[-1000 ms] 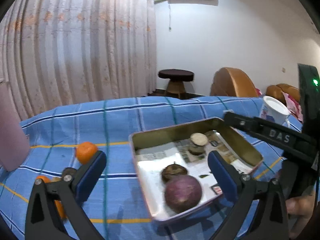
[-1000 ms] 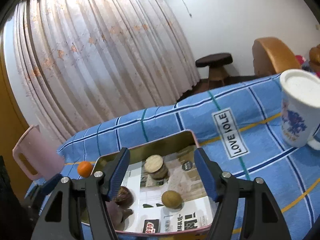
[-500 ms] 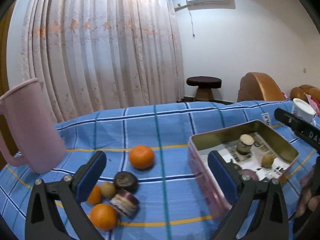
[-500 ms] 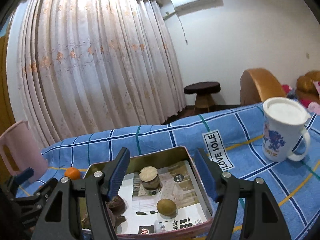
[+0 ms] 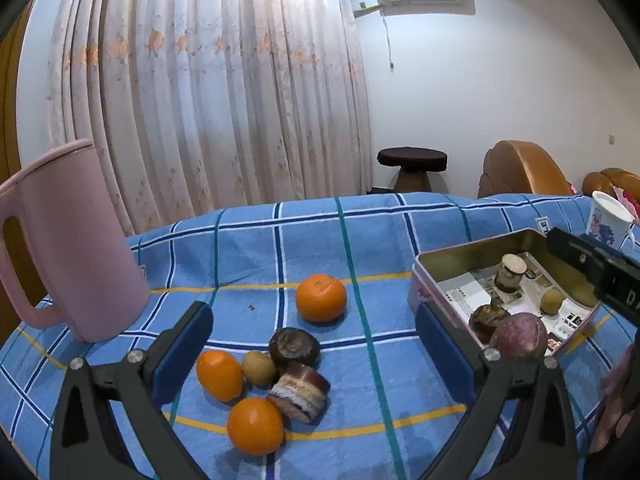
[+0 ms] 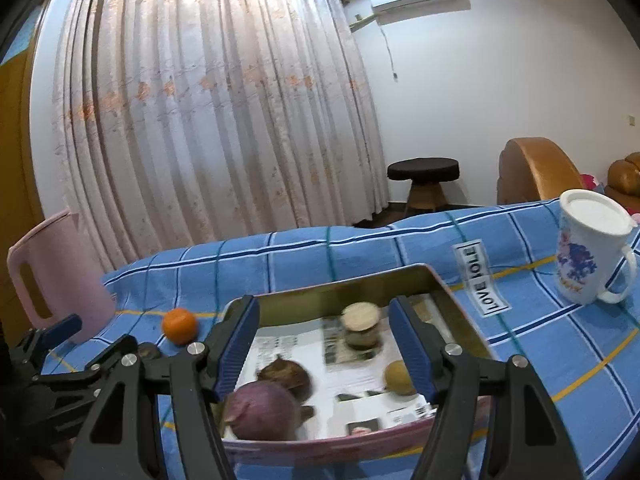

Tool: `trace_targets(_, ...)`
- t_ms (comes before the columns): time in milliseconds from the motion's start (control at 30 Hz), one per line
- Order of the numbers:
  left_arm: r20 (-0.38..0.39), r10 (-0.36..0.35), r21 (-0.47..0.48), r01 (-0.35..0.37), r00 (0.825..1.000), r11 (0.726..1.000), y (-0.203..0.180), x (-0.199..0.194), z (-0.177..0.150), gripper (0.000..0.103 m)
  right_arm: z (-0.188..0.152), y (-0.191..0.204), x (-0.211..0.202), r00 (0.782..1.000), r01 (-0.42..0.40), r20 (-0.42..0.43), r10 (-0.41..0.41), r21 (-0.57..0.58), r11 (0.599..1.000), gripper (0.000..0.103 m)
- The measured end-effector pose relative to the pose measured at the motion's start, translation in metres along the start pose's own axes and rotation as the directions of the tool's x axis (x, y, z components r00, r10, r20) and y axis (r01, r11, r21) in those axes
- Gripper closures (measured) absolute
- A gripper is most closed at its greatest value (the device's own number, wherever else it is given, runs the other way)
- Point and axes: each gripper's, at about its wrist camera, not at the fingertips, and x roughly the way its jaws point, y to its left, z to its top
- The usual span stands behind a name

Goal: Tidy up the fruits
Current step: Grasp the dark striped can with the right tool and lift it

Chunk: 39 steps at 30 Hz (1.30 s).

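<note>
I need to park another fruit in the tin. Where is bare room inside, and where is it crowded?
Free: the tin's paper floor between the cut fruit and tan fruit. Crowded: the near left corner, with the purple fruit and brown fruit.

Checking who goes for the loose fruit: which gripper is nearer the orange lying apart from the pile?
Left. The left gripper hangs open just short of the orange, above the fruit pile. The right gripper is open over the tin, off to the orange's right.
</note>
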Motion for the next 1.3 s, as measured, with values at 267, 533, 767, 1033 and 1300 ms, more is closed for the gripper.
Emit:
trace_targets(267,-0.054,-0.004,-0.064,0.001,0.999,0.998,0.034,0.006,-0.001,0.000,-0.007,0.036,0.003,0.998,-0.050,-0.027,0.049,-0.029,0.998,0.034)
trace_targets(533,-0.068,0.076,-0.159,-0.086,0.995,0.984,0.098,0.007,0.003,0.000,-0.018,0.083,0.010,0.984,-0.153,-0.103,0.143,-0.092,0.984,0.034)
trace_targets(767,-0.102,0.132,-0.208,-0.151,0.986,0.966,0.138,0.013,0.001,0.000,-0.031,0.130,0.024,0.951,-0.260,-0.212,0.224,-0.164,0.952,0.034)
trace_targets(1033,-0.132,0.144,-0.186,-0.167,0.981,0.968,0.149,0.014,0.000,0.000,-0.046,0.161,0.054,0.902,-0.318,-0.369,0.224,-0.218,0.923,0.045)
trace_targets(1300,-0.153,0.136,-0.197,-0.165,0.979,0.967,0.160,0.013,0.000,0.000,-0.051,0.173,0.076,0.846,-0.397,-0.459,0.272,-0.202,0.895,0.052)
